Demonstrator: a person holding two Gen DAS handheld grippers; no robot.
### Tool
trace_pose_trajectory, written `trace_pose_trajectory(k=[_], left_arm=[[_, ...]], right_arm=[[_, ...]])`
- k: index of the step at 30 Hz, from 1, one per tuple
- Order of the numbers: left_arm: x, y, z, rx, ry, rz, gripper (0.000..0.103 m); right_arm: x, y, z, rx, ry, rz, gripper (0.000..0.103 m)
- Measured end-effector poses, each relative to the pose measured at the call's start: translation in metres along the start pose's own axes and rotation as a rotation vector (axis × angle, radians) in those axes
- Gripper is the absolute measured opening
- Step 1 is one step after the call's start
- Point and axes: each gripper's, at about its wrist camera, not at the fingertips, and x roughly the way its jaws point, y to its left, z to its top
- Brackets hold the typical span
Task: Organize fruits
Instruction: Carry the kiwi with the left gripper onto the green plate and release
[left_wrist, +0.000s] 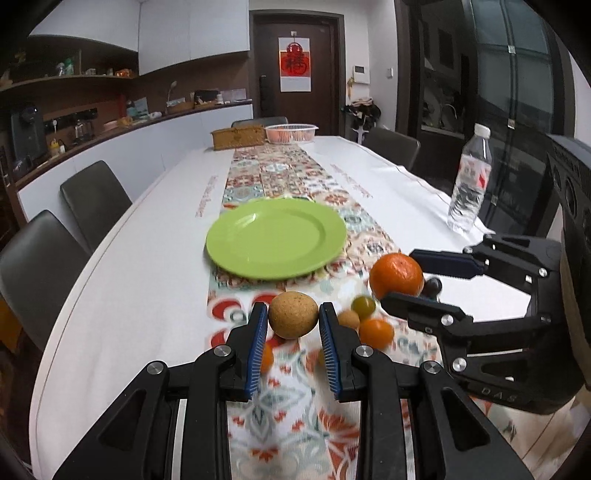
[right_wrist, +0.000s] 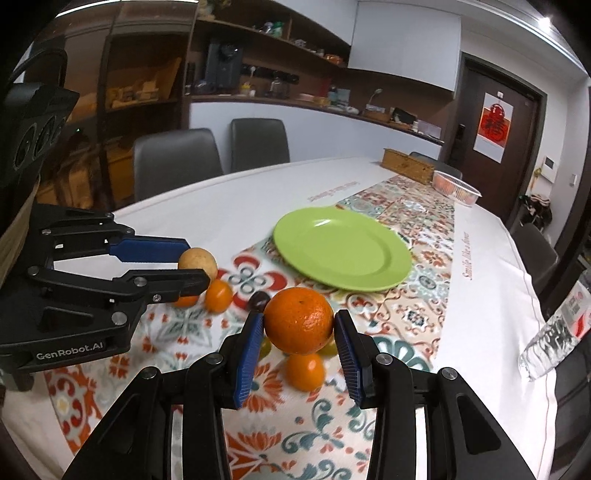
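Fruits are split between your hands: your left gripper (left_wrist: 293, 319) clamps the tan fruit (left_wrist: 293, 314), your right gripper (right_wrist: 300, 328) the orange (right_wrist: 298, 320), both lifted near the empty plate (left_wrist: 236, 254), likely their destination.

A plain lime-green round plate (left_wrist: 275, 238) sits on a floral table runner (right_wrist: 413, 314) patterned in orange, teal and cream, over a white tablecloth (left_wrist: 140, 280).

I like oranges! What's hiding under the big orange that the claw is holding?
Under the big orange, gripped by the right gripper, sit a small orange fruit and bits of yellow-green fruit. The orange covers the rest.
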Motion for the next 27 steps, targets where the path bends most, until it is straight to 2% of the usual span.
trace_pose_trajectory(k=[12,22,27], left_arm=[[0.05,0.01,0.051,0.029,0.035,0.004,0.029],[0.114,0.037,0.071,-0.019,0.147,-0.025,0.029],[0.143,0.046,0.081,-0.055,0.192,-0.043,0.029]], right_arm=[[0.04,-0.041,0.038,0.043,0.037,-0.016,0.041],[0.092,-0.068,0.071,0.038,0.093,-0.02,0.041],[0.116,-0.087,0.073,0.128,0.136,0.003,0.041]])
